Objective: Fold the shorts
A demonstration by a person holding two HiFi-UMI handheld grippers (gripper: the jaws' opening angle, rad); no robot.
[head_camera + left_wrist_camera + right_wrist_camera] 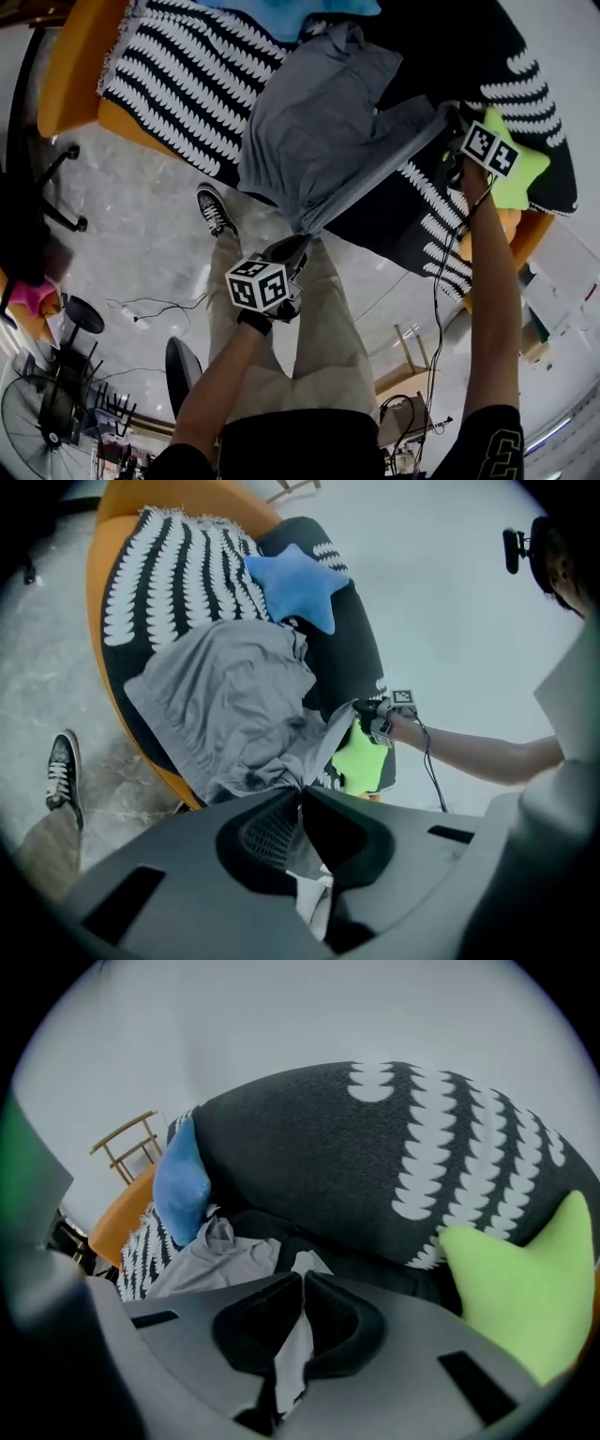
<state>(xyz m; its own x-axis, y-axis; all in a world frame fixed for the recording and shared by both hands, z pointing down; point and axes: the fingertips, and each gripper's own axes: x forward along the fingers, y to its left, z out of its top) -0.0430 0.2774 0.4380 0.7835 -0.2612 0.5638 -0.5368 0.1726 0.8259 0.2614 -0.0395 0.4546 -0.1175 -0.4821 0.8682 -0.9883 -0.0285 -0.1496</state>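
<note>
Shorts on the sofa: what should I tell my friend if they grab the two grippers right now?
Left gripper: shut on one corner of the grey shorts.
Right gripper: shut on another corner, close to the green star cushion.
Where: one edge of the shorts is lifted and stretched between the grippers. The rest lies rumpled on the black-and-white throw over the orange sofa, beside the blue star cushion.
Done: both corners are gripped.
Left: no neat fold shows yet. Probably lay the shorts flat, fold them over, then let go.
</note>
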